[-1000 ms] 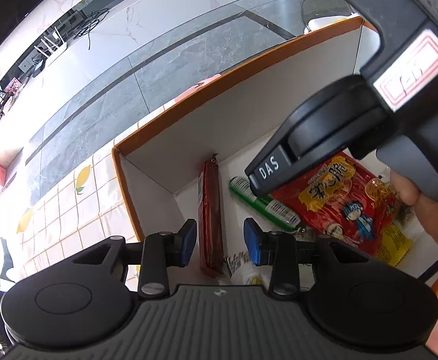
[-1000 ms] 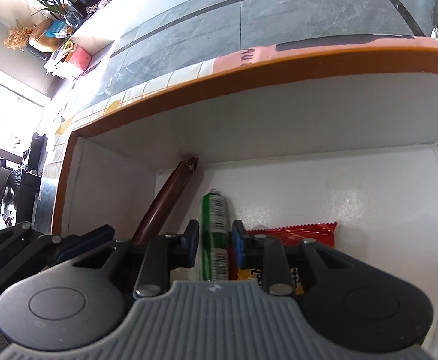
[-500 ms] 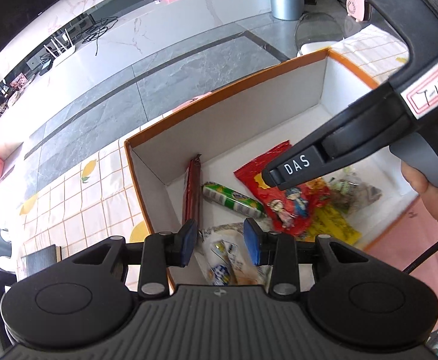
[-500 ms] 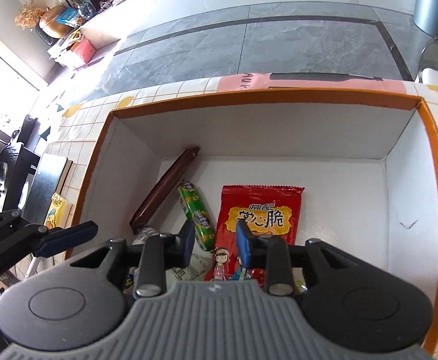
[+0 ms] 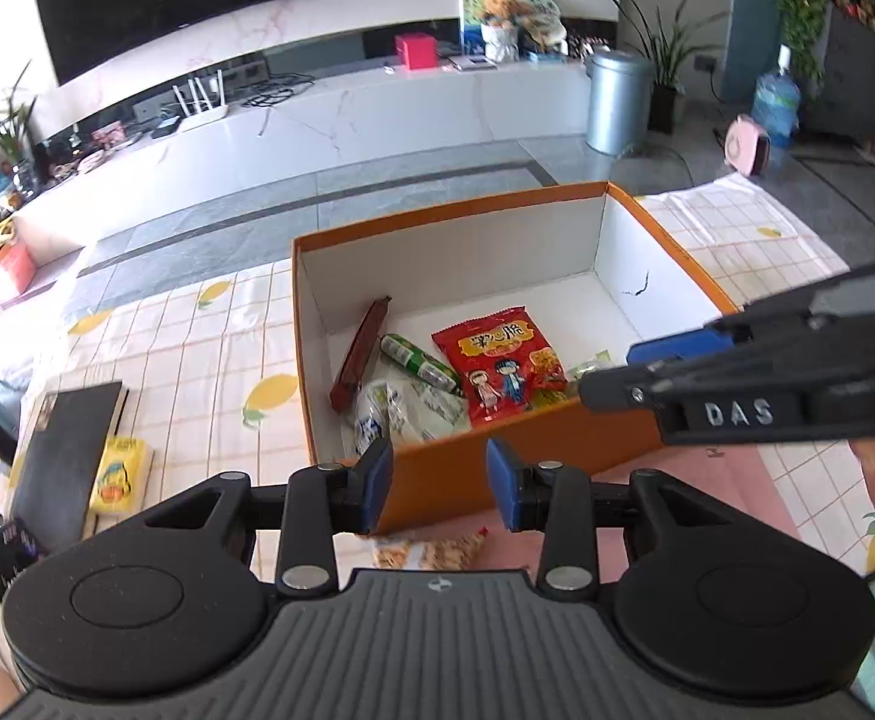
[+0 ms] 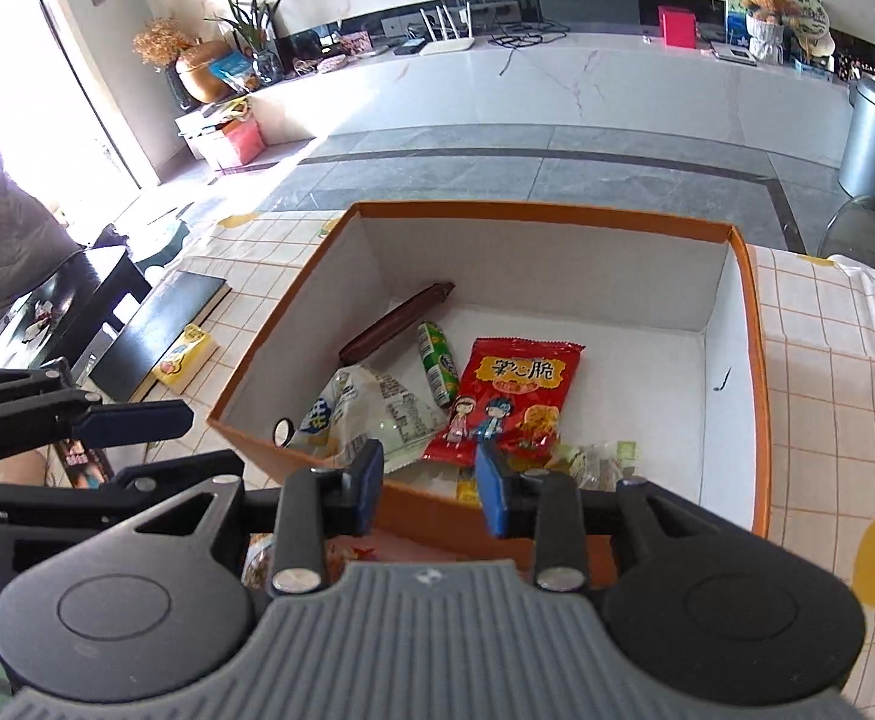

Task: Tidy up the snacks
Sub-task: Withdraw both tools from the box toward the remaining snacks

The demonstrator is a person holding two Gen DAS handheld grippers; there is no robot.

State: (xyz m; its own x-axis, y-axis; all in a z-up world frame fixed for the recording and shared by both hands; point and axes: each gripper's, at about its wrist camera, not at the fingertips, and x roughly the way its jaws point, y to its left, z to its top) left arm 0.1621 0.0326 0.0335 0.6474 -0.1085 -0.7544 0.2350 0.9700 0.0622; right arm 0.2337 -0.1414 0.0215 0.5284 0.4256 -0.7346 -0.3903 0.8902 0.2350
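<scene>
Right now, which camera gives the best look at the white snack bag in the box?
The right wrist view: the white snack bag lies nearly whole there, print facing up, beside the red packet. In the left wrist view it sits low against the orange box wall, looking smaller and crumpled.

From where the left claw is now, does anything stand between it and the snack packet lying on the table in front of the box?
Nothing visible: the snack packet lies just below the open left claw, before the orange box.
</scene>
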